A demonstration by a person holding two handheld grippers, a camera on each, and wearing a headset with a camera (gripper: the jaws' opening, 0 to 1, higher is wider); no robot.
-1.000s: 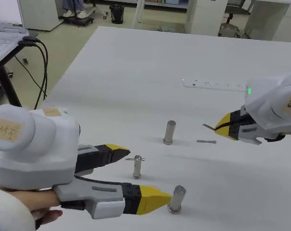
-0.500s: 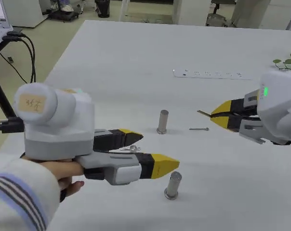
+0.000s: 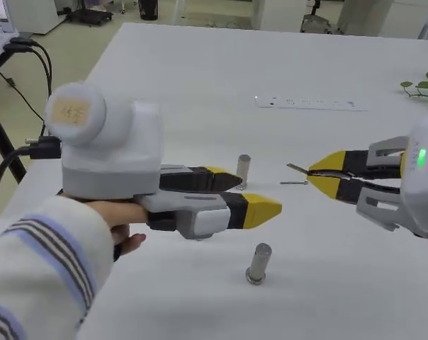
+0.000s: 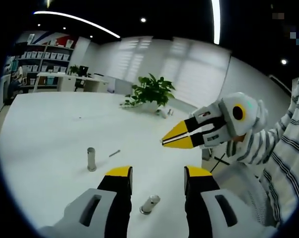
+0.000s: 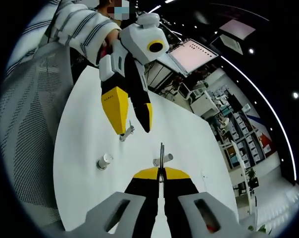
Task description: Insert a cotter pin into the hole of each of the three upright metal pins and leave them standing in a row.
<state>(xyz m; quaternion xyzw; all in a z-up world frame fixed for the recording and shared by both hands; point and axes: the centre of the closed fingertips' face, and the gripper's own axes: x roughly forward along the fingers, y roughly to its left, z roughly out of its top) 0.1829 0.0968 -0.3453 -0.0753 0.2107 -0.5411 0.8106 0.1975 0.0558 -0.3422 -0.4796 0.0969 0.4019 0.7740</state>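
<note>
My left gripper (image 3: pixel 260 195) hovers open over the white table, empty, and hides the ground behind it. One upright metal pin (image 3: pixel 243 170) stands just beyond its far jaw, another pin (image 3: pixel 258 263) nearer me. My right gripper (image 3: pixel 312 174) is shut on a thin cotter pin (image 3: pixel 296 168) that sticks out towards the left gripper. In the right gripper view the held cotter pin (image 5: pixel 161 156) points up from the shut jaws, and a third metal pin (image 5: pixel 125 133) with a cotter through it stands under the left gripper (image 5: pixel 134 130). A loose cotter pin (image 3: pixel 293 183) lies on the table.
A white power strip (image 3: pixel 310 104) lies across the far part of the table (image 3: pixel 200 85). A small green plant (image 3: pixel 423 83) sits at the far right edge. Black cables (image 3: pixel 30 49) hang beside the table's left side.
My left gripper has risen and moved right, now covering the pin with the cotter in the head view. The right gripper still holds its cotter pin near the same place.
</note>
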